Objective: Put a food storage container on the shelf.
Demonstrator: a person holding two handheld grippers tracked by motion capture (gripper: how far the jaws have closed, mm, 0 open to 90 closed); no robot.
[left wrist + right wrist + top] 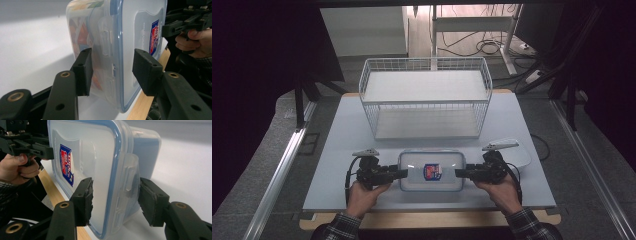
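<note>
Clear plastic box [431, 171], stiff, smooth and likely slippery, sits on the counter [337, 150] gripped at its end clasps by left tongs [403, 173] and right tongs [458, 173].

Pale grey bench [337, 150] with a wooden front edge. White wire basket rack [426, 97] stands at the far middle. Clear lidded food container [431, 171], blue-sealed, lies near the front centre. White rounded object [518, 152] just right of it, partly hidden.
</note>
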